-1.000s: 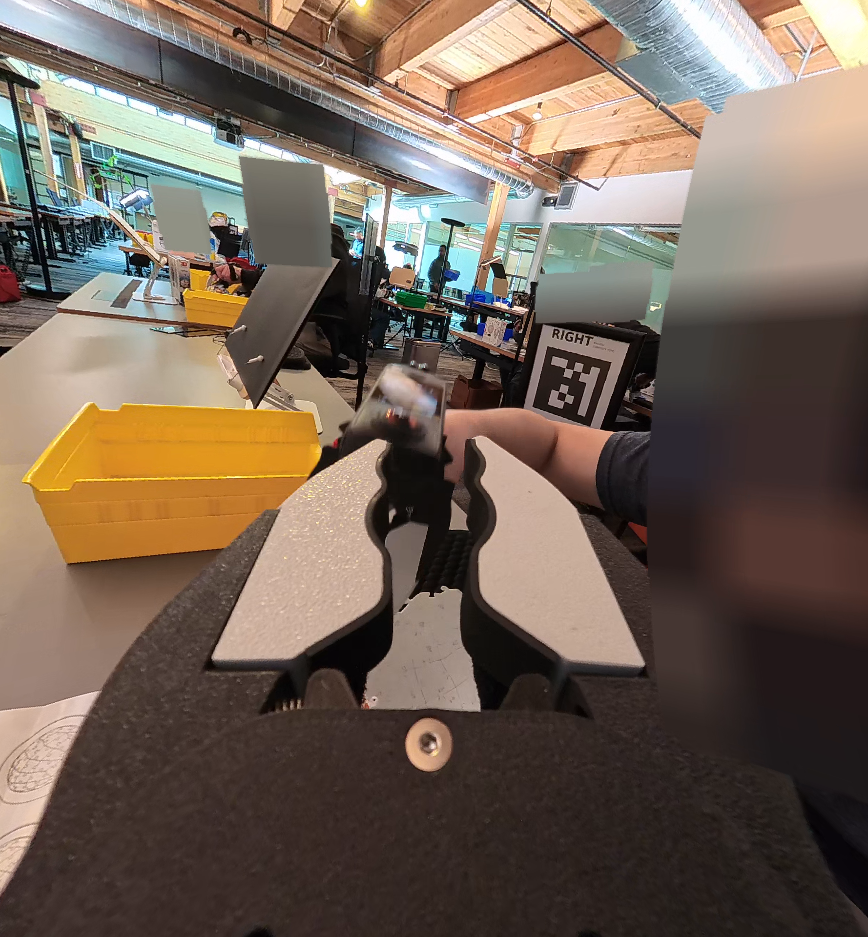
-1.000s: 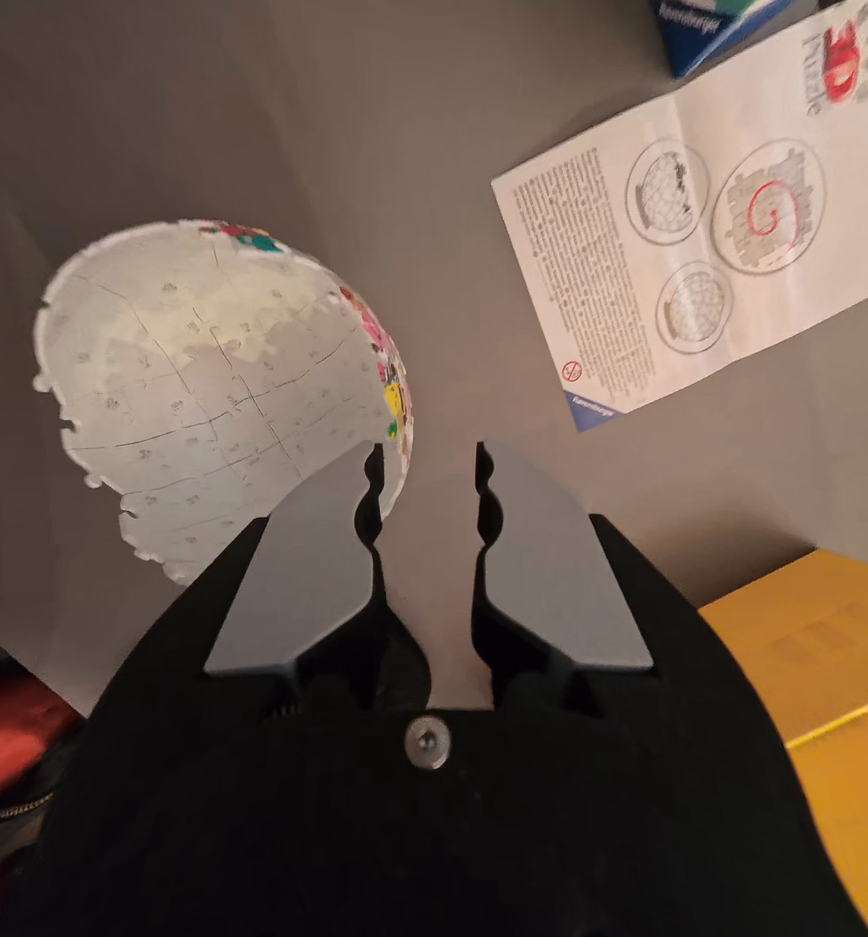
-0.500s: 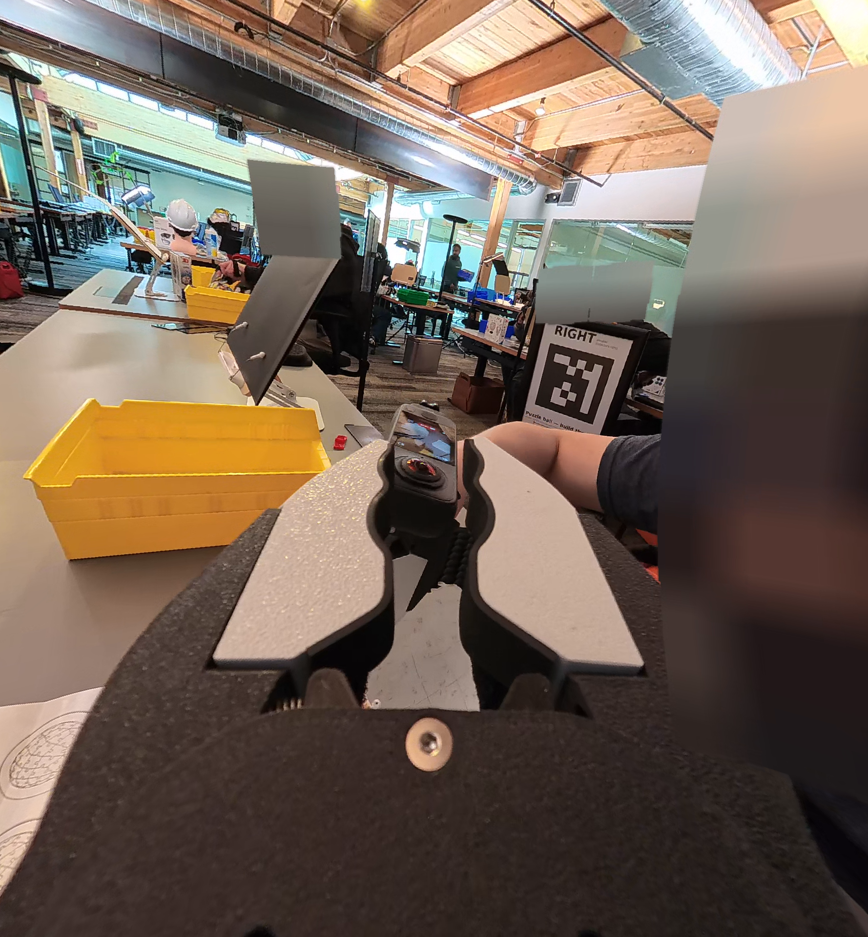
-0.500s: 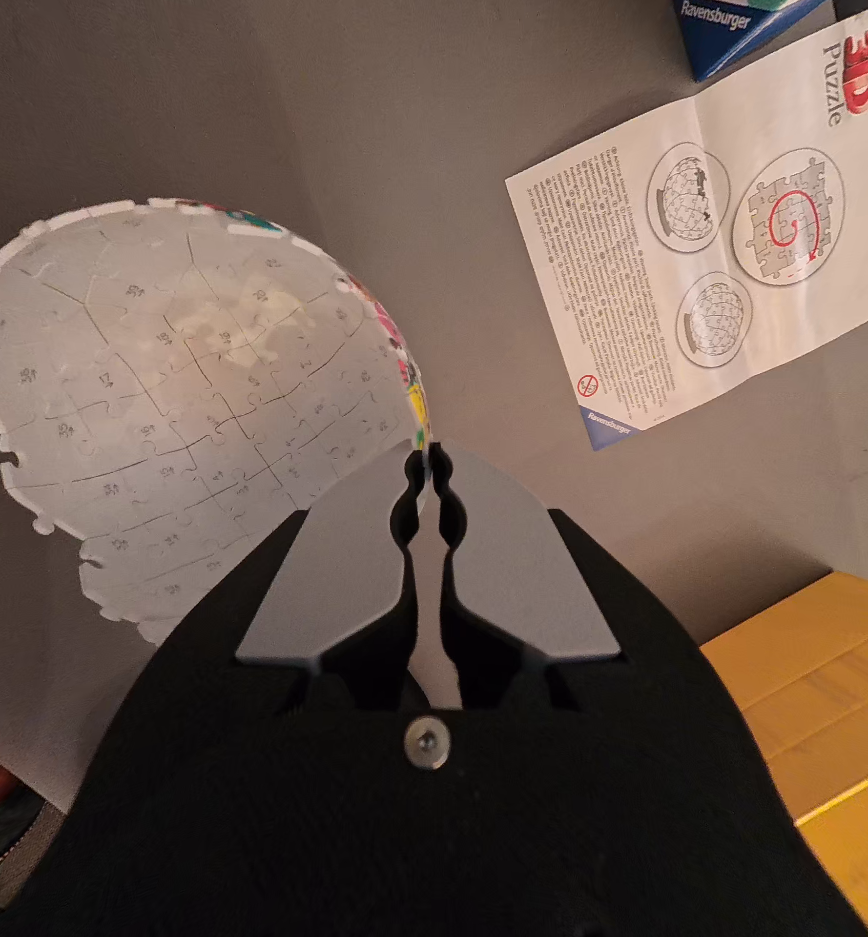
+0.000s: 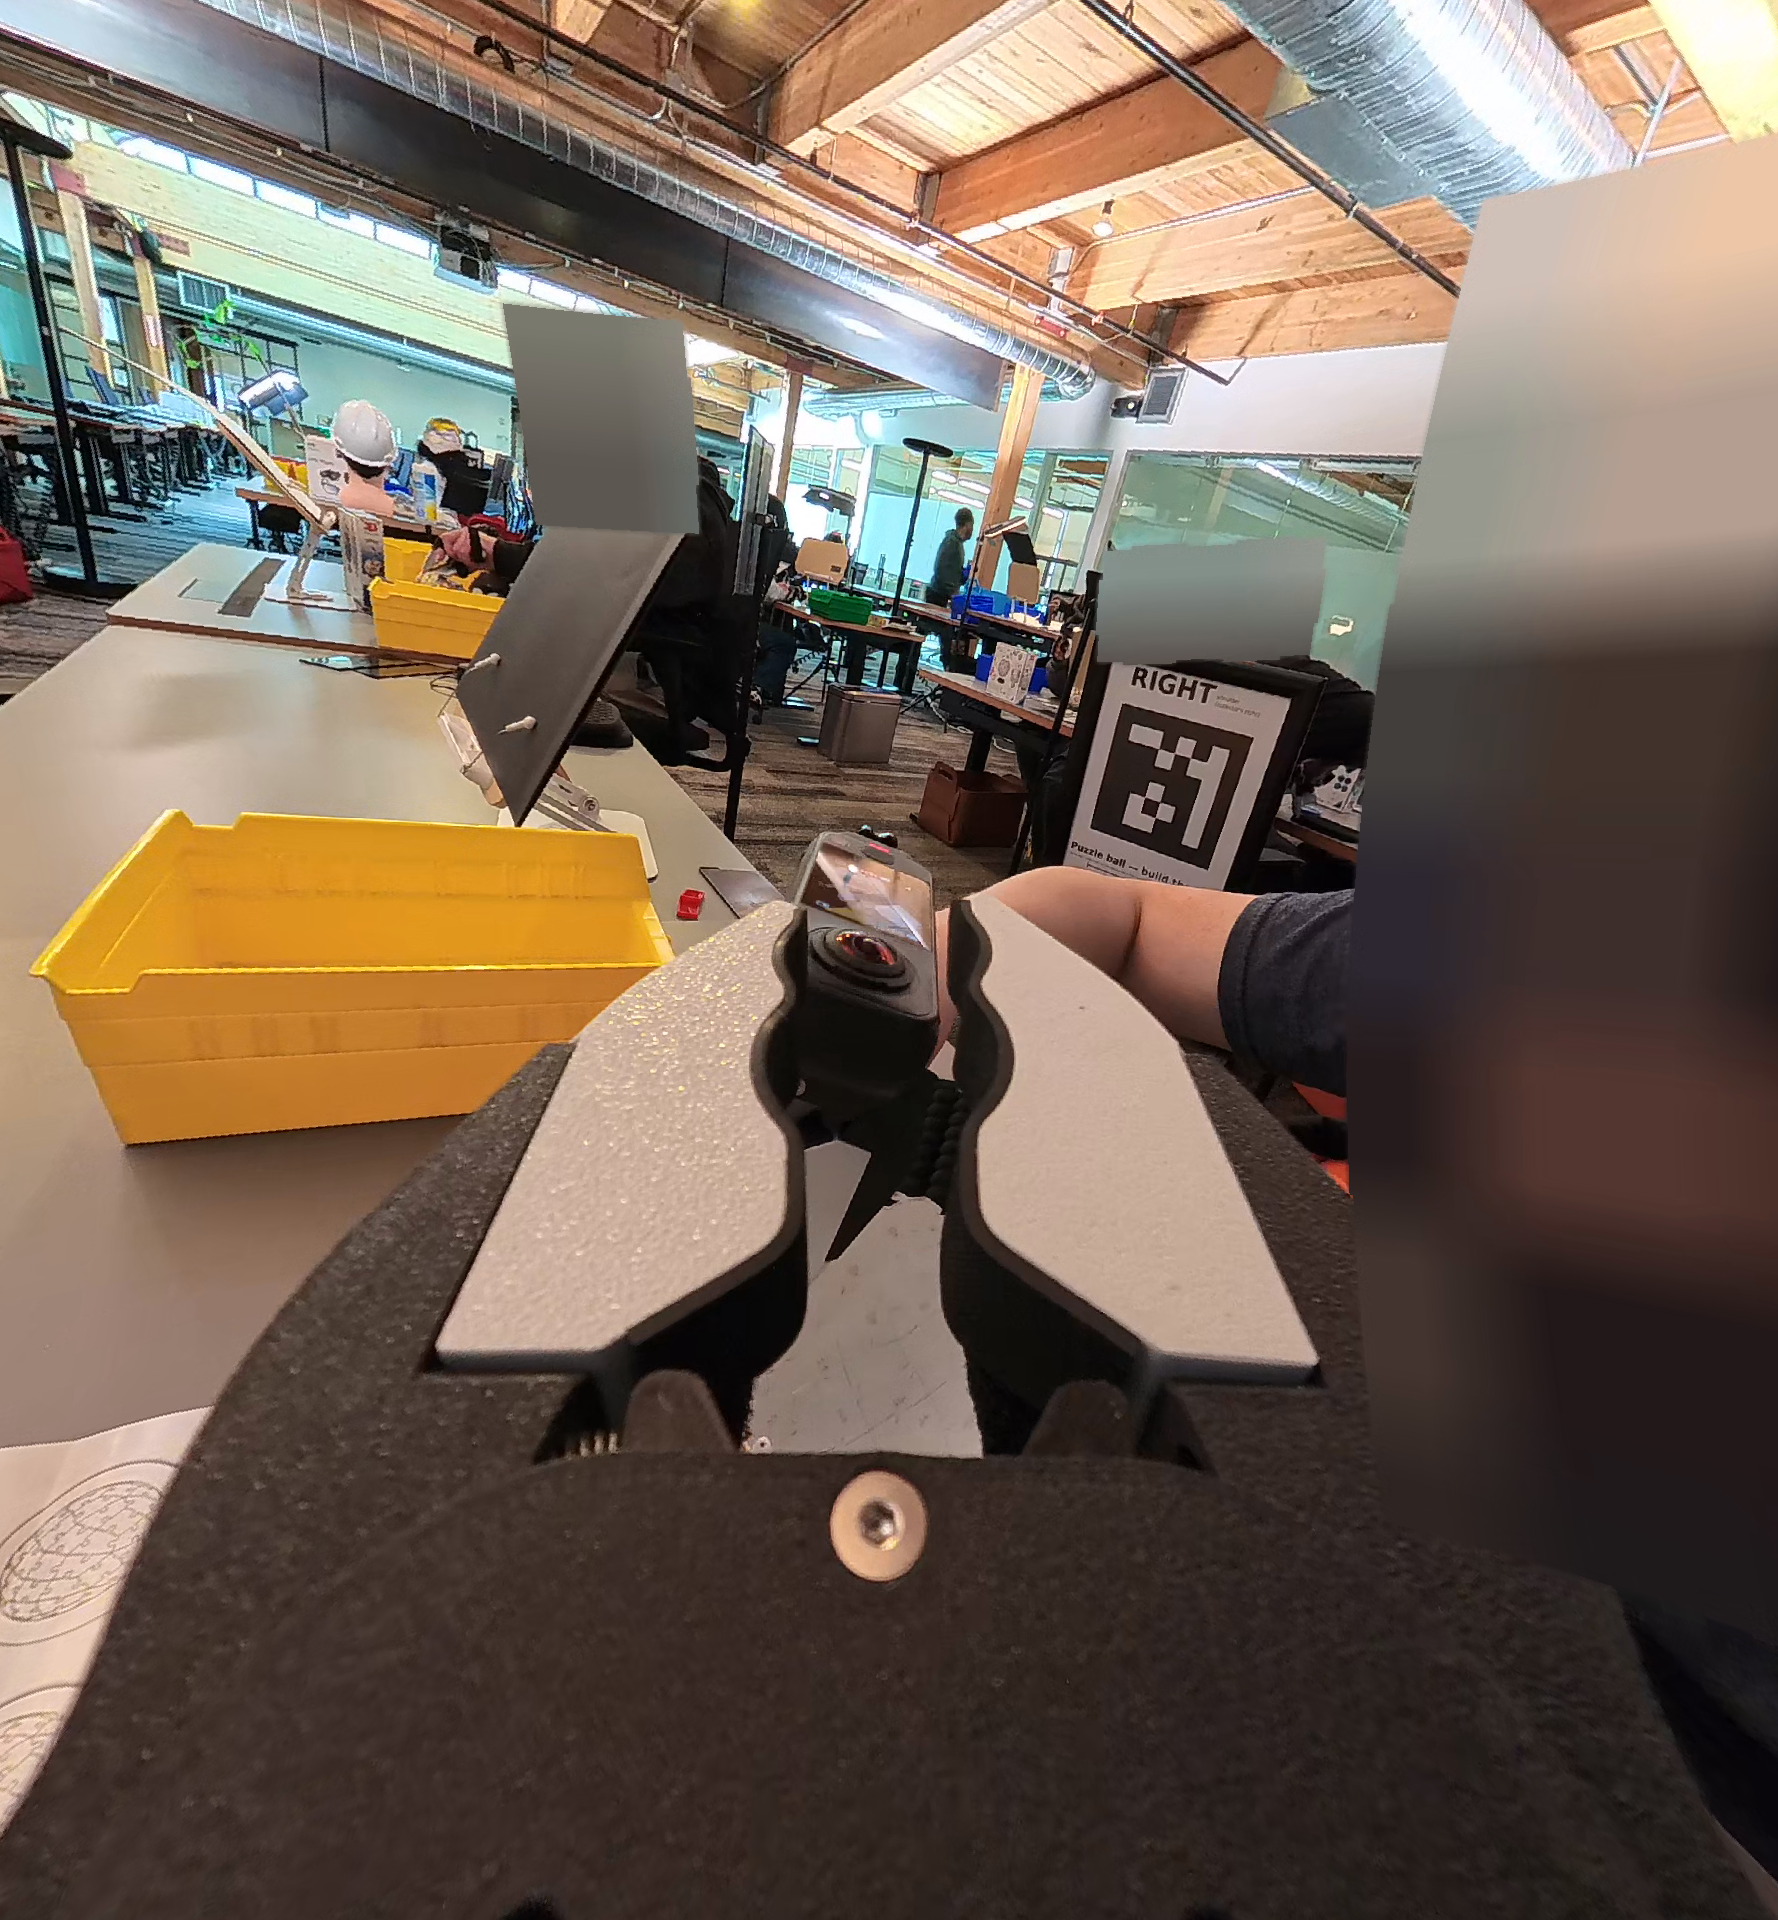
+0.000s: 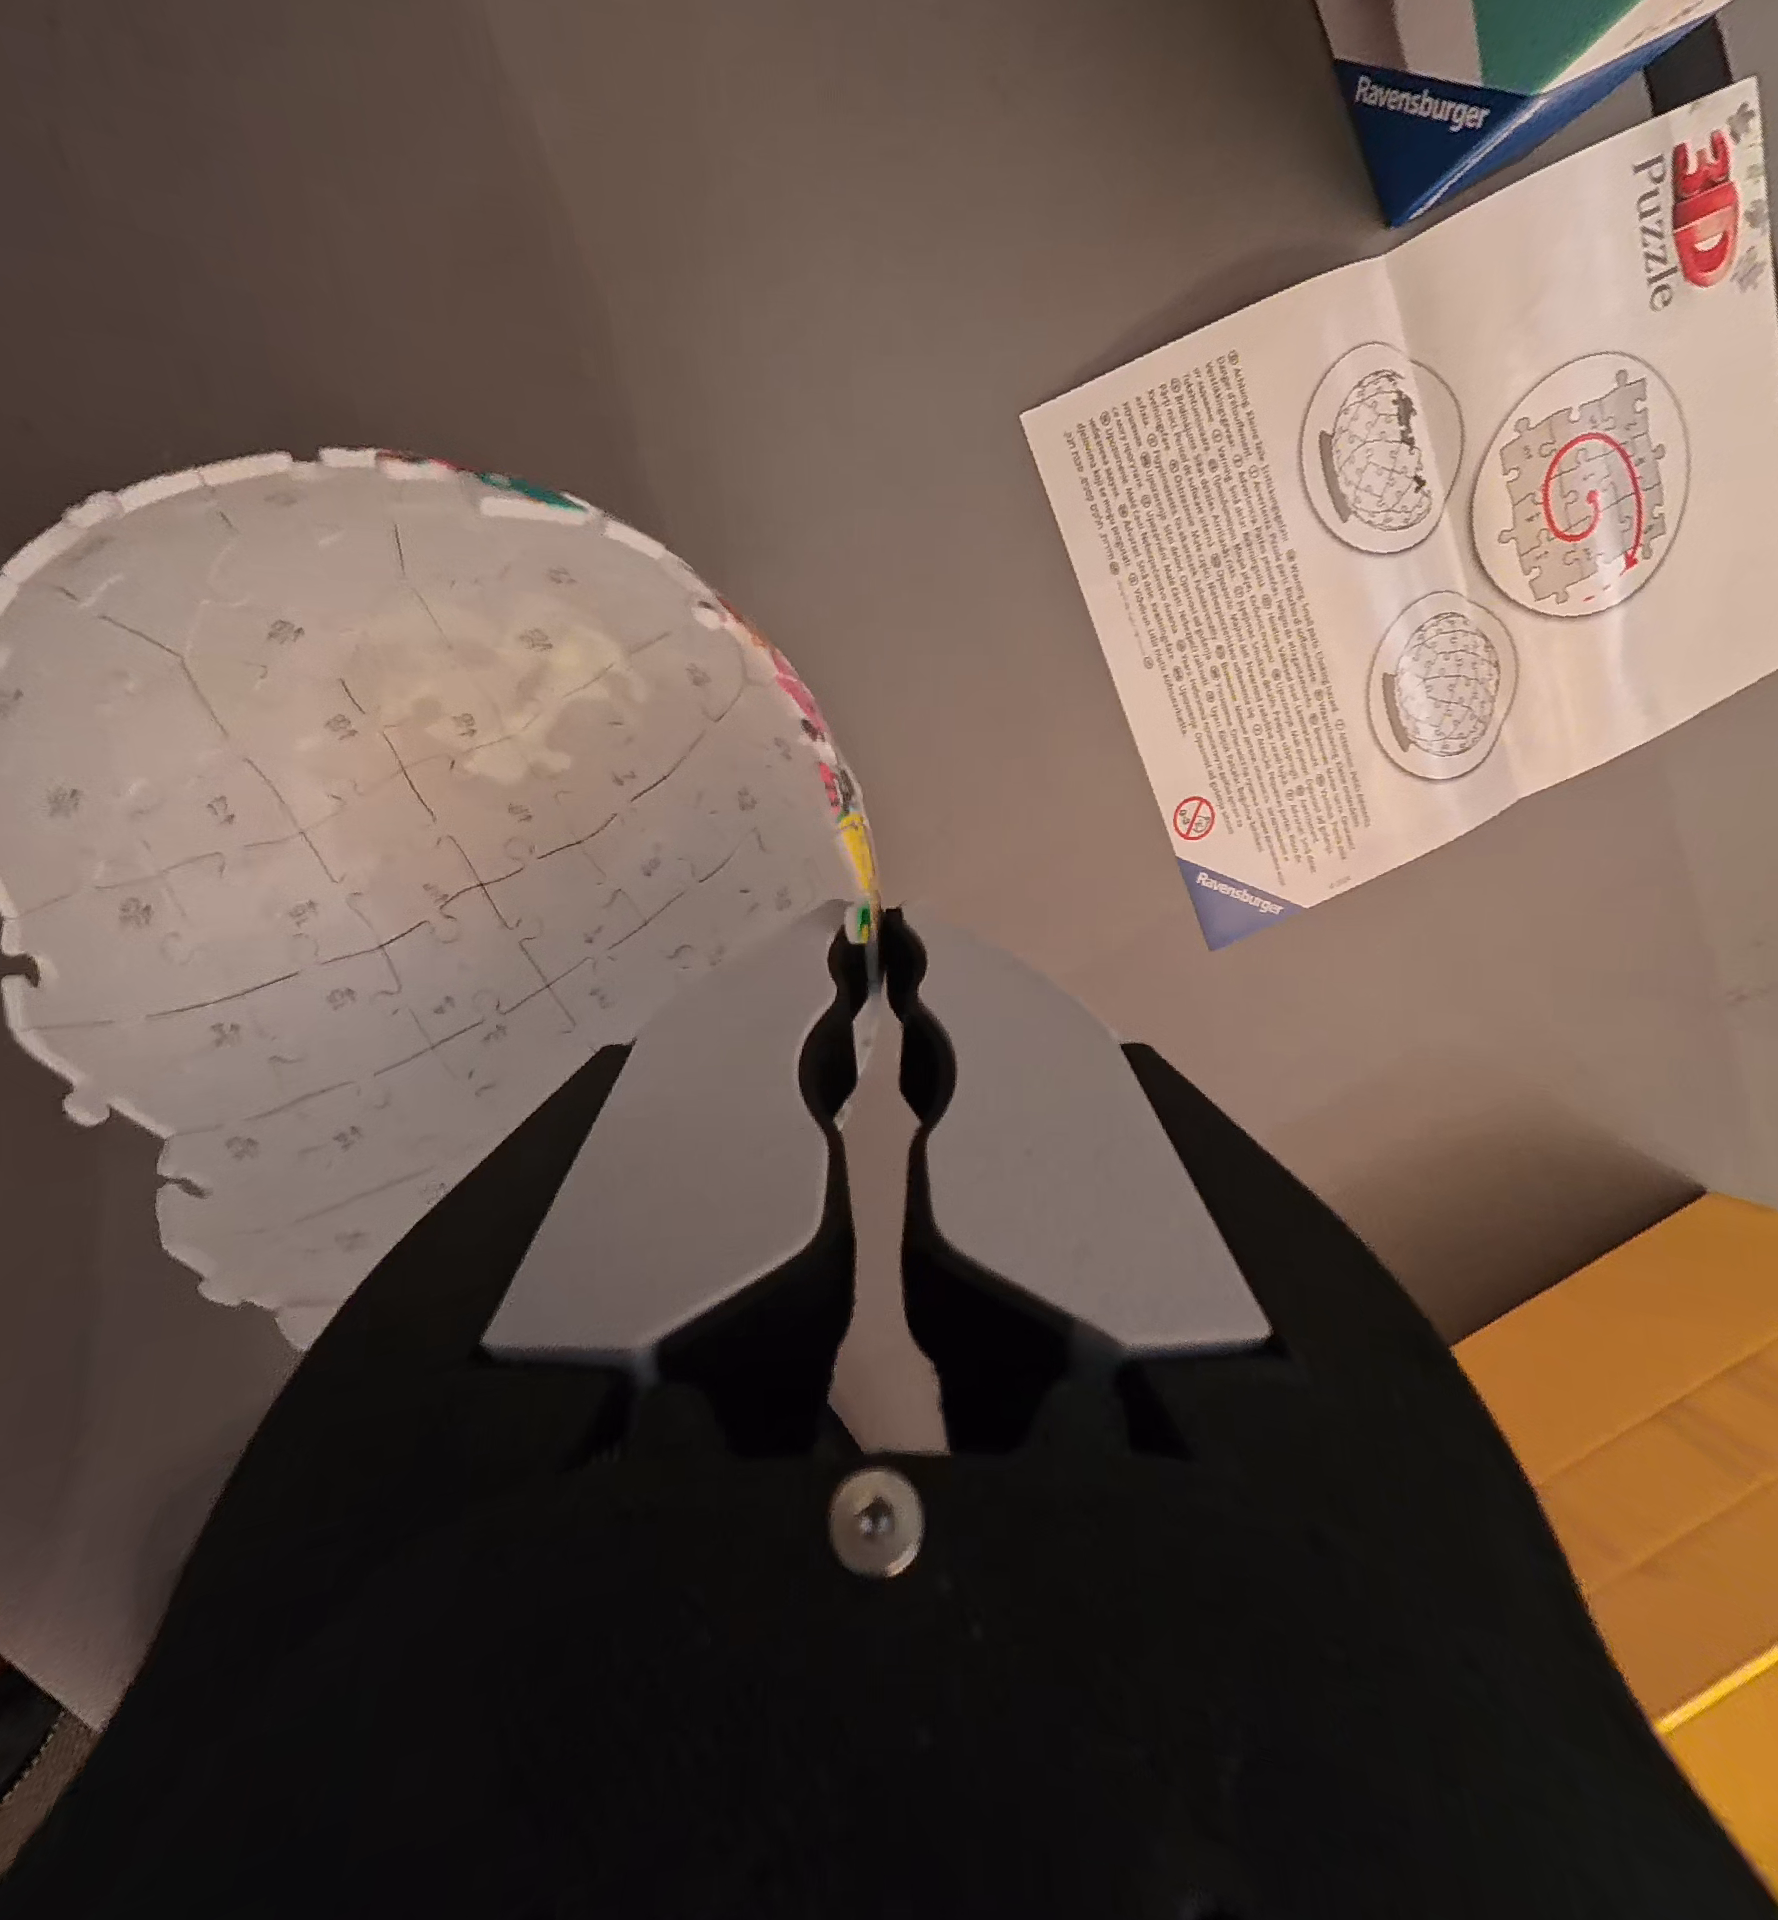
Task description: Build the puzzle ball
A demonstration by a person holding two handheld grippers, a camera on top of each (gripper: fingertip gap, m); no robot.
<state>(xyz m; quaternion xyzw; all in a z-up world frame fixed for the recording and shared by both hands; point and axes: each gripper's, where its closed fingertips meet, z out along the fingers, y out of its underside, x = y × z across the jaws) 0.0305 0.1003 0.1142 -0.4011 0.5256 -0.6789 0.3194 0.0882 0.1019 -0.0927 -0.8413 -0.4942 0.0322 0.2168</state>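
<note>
The right gripper [image 6: 872, 925] is closed on the rim of the half-built puzzle ball [image 6: 365, 831], a white curved shell spreading toward 9 o'clock above the grey desk [image 6: 864, 364]. An instruction sheet [image 6: 1436, 582] lies at 2 o'clock, a yellow bin [image 6: 1674, 1455] at 4 o'clock. The left gripper [image 5: 869, 935] hangs open, holding nothing, its view facing across the desk.

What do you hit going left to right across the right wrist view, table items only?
Half-built puzzle ball → right gripper, fingers shut on the ball's rim → instruction leaflet, with the blue puzzle box above it at the top edge → yellow bin at lower right.
</note>
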